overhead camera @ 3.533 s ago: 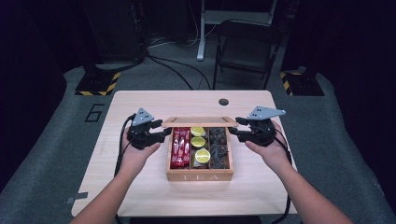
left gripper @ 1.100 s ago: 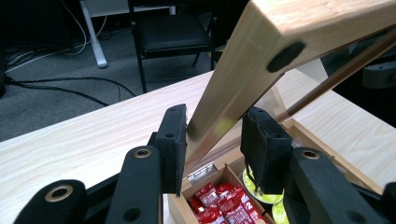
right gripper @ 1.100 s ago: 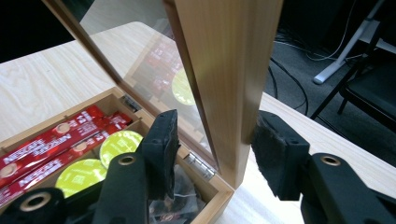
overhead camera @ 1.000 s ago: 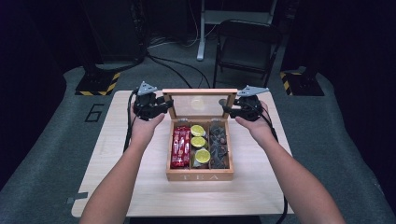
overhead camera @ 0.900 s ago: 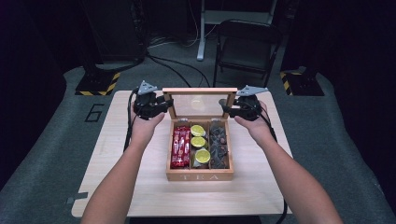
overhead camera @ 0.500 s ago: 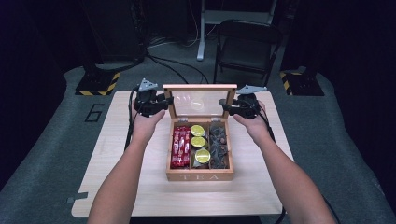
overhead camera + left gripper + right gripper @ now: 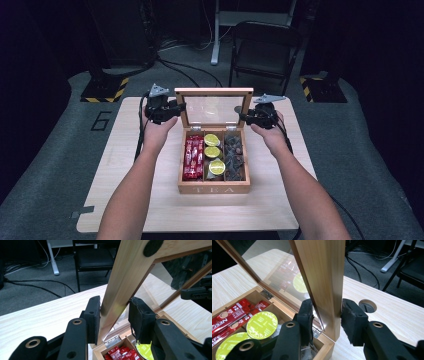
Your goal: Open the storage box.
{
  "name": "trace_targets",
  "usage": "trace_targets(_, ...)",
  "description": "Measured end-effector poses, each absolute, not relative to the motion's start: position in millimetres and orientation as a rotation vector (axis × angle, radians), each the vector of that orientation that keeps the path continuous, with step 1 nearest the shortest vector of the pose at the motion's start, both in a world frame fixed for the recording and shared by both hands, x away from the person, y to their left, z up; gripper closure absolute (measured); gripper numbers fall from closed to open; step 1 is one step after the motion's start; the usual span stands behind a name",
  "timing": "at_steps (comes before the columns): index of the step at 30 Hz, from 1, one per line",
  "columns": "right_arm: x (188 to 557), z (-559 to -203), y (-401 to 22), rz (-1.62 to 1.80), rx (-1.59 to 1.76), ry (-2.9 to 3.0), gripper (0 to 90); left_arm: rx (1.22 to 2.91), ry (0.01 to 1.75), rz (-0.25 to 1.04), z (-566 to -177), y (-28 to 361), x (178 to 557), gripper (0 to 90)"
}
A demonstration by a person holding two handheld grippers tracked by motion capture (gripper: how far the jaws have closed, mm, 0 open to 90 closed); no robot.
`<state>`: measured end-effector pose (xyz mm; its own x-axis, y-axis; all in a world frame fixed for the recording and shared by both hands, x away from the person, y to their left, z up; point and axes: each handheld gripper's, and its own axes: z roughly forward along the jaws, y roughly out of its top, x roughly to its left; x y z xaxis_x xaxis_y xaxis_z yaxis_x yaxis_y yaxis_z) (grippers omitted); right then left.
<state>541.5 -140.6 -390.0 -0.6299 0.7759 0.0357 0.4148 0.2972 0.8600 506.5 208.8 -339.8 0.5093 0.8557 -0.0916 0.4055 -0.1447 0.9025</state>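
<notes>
Currently both grippers clamp the raised lid [image 7: 214, 109] of the tea box [image 7: 214, 189], one per side rail.

Left gripper [image 7: 113, 315]: jaws straddle the lid's left rail; the left pad touches the wood, the right pad sits just beside it with a thin gap, so not a full pinch as seen. In the high view it sits at 9 o'clock of the lid [image 7: 172, 109].

Right gripper [image 7: 325, 315]: jaws have just been closing, lid's right rail between them; both pads look pressed on the wood. High view has it at 3 o'clock of the lid [image 7: 249, 117].

Lid stands near upright, hinged at the box's far edge, with a clear pane in a wood frame. Box sits mid-table, open, with three compartments: red sachets [image 7: 193, 157] left, lime-green pods [image 7: 212, 152] centre, dark packets [image 7: 234, 159] right.

Surface: pale wood table [image 7: 125, 190] with a round cable hole [image 7: 367, 306] near the far edge, at 1 o'clock of the box.

Room: dark, grey carpet, black chair [image 7: 265, 50] at 12 o'clock, hazard-striped blocks [image 7: 104, 91] at 10 and 2, cables on the floor.

Writing: "TEA" on the box front, "NESCAFÉ" on the sachets, "CAPPUCCINO" on the pods, and a "6" [image 7: 101, 121] on the floor at 9 o'clock of the table.
</notes>
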Motion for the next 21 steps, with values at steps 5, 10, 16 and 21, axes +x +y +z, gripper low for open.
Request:
trace_targets(5, 541, -389, -139, 1.255, 1.058, 2.186, 62.7, 1.755, 1.067, 0.551, -342, 208, 506, 58.2)
trace_targets(10, 541, -388, -137, 1.233, 1.062, 2.171, 63.8, 1.766, 1.076, 0.528, -352, 209, 503, 51.3)
trace_targets(16, 542, -388, -138, 1.234, 1.052, 2.174, 64.0, 1.776, 1.084, 0.503, -366, 213, 495, 51.4)
trace_targets(21, 543, -388, -137, 1.233, 1.053, 2.166, 64.2, 1.784, 1.094, 0.486, -374, 214, 486, 51.4)
